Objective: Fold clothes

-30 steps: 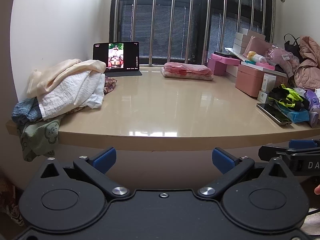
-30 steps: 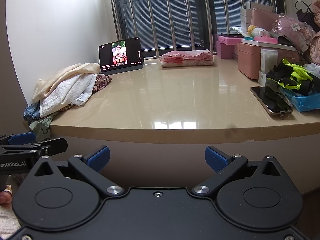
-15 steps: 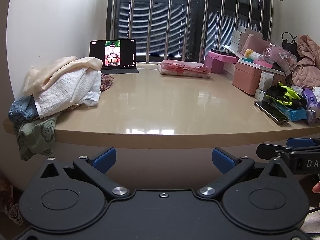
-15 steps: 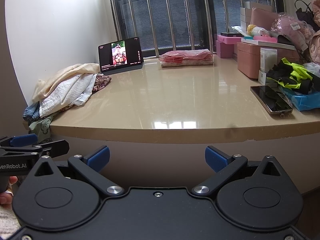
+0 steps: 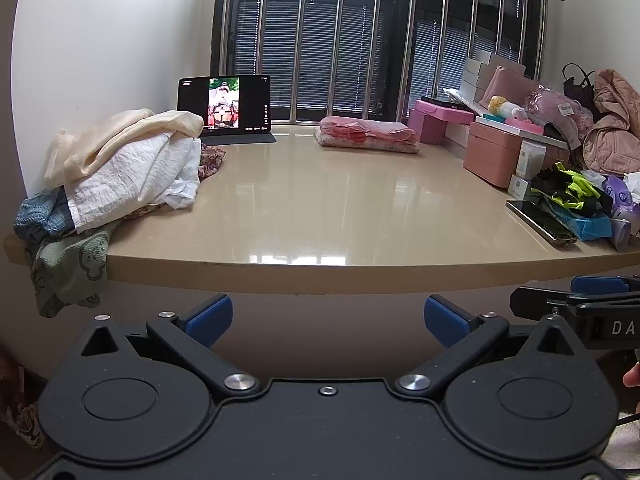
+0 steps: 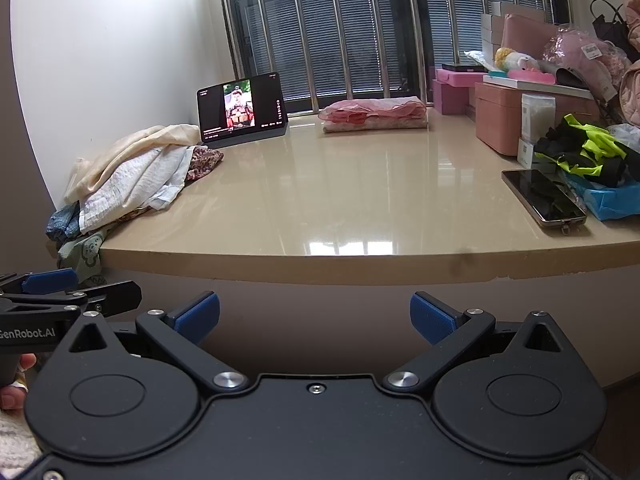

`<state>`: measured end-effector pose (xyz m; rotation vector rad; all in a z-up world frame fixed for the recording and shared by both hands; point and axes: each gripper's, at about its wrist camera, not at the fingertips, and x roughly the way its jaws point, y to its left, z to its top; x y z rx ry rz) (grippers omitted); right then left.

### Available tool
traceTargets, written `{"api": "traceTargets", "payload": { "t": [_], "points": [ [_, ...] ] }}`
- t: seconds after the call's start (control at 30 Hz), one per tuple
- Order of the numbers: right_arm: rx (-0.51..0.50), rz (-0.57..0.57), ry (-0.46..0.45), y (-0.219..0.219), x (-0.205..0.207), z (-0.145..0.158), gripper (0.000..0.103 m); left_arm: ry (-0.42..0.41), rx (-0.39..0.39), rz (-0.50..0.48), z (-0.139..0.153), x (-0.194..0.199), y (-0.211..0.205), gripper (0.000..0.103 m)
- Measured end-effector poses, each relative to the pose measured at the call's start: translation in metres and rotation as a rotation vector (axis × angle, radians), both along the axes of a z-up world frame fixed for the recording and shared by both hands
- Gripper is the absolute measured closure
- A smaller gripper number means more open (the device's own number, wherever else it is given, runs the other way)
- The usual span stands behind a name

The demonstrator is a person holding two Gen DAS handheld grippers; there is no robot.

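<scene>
On the table's left, clothes lie heaped, unfolded.

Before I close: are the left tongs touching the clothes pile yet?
Apart. The left wrist view shows the left tongs open below the table edge, well short of the clothes pile.

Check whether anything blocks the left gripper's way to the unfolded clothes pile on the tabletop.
Nothing visible does. The left gripper is open, below the table edge, with only the table's front between it and the clothes pile up at the left corner. The tablet stands behind the pile.
</scene>
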<state>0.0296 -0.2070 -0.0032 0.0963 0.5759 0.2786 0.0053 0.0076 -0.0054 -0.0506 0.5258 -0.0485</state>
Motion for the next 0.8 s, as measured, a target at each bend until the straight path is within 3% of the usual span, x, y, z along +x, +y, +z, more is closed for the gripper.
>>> {"api": "traceTargets", "payload": {
  "t": [0.8],
  "points": [
    [0.001, 0.004, 0.005, -0.0014, 0.0005, 0.0003, 0.001, -0.002, -0.011, -0.014, 0.0002, 0.0007, 0.0006, 0.000]
  ]
}}
